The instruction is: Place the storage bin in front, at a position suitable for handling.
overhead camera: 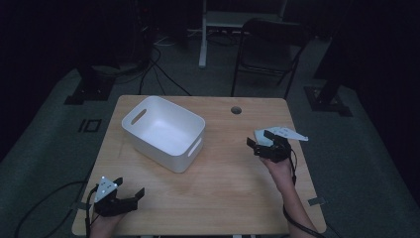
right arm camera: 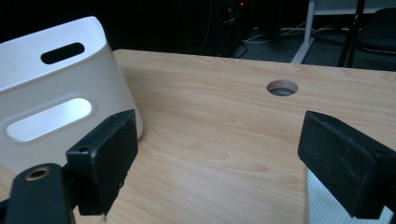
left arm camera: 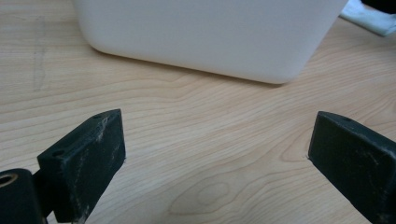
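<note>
Tongs first: from the high view my left tongs (overhead camera: 130,189) sit released at the near left corner of the surface (overhead camera: 223,183), grasping nothing, while my right tongs (overhead camera: 258,138) hover spread over a pale cloth (overhead camera: 277,133) near the right edge, which I judge is the thing I am after. Between them stands the white bin (overhead camera: 163,133), open side up, probably where the cloth belongs. Along the left gripper view, the jaws stand wide with bare wood between and the bin's wall (left arm camera: 210,37) just ahead. Along the right gripper view, the jaws gape too; the cloth (right arm camera: 322,205) lies under the right one, the bin (right arm camera: 56,102) off beside.
</note>
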Action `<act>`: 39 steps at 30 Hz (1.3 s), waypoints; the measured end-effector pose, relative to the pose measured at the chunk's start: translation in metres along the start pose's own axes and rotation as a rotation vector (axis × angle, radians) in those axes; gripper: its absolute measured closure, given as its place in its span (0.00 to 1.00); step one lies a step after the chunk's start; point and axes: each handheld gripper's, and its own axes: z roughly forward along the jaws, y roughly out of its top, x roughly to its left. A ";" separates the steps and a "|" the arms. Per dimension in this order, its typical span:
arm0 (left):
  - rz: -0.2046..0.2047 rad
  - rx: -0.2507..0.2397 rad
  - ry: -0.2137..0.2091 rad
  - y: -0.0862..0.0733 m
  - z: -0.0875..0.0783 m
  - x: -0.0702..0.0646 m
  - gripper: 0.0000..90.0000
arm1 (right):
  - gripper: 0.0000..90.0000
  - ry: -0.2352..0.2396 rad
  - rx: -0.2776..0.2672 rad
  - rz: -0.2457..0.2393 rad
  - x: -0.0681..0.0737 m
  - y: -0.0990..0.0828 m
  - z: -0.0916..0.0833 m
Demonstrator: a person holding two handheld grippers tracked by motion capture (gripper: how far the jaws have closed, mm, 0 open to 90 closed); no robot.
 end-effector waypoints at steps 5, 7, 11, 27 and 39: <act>-0.023 -0.007 -0.009 -0.001 -0.001 0.001 0.05 | 0.13 0.022 0.021 -0.009 0.006 0.005 0.011; -0.023 -0.007 -0.001 -0.001 -0.001 0.002 0.05 | 0.13 0.028 0.035 -0.014 0.008 0.007 0.016; -0.019 -0.013 0.000 -0.001 -0.003 0.001 0.05 | 0.13 0.040 0.045 -0.009 0.014 0.010 0.024; 0.015 0.004 -0.004 -0.002 -0.003 -0.003 0.05 | 0.15 0.113 0.060 -0.048 0.043 0.032 0.056; 0.016 0.008 -0.005 -0.003 -0.005 -0.005 0.05 | 0.15 0.144 0.074 -0.069 0.061 0.043 0.079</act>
